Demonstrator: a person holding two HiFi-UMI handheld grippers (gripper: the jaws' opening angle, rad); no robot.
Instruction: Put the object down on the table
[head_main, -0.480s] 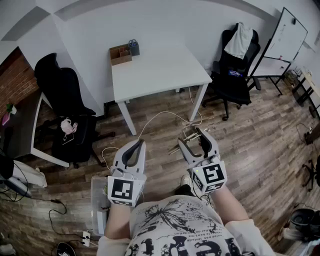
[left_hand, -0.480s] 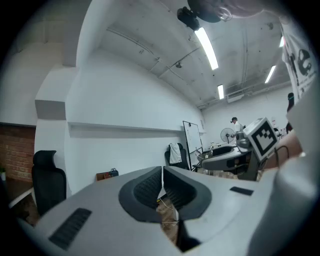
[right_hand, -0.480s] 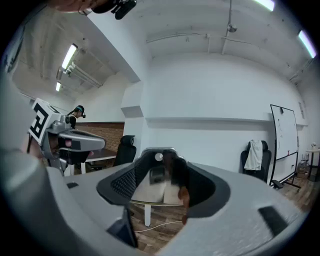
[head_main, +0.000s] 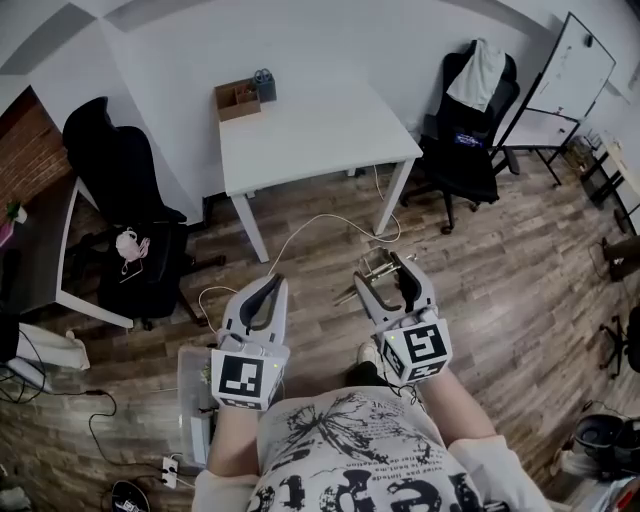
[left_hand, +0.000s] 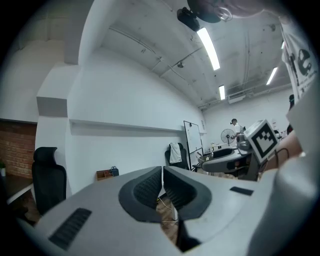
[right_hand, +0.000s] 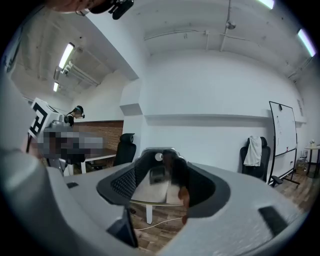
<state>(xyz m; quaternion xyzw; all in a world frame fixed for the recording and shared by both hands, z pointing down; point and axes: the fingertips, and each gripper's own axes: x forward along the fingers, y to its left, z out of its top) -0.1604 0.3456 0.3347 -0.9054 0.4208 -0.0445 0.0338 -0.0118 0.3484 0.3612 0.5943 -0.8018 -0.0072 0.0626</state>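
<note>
left tool (left_hand: 162, 171): ribbed grey pads are pressing together, empty | right tool (right_hand: 162, 165): is clamping a dark, shiny, metal-rimmed object (right_hand: 176, 169) | white rectangular table (head_main: 310, 135): is standing well apart

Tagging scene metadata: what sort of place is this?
Most likely an office or meeting room: a plain white table, black swivel office chairs on either side of it, and a whiteboard on a stand in the corner.
</note>
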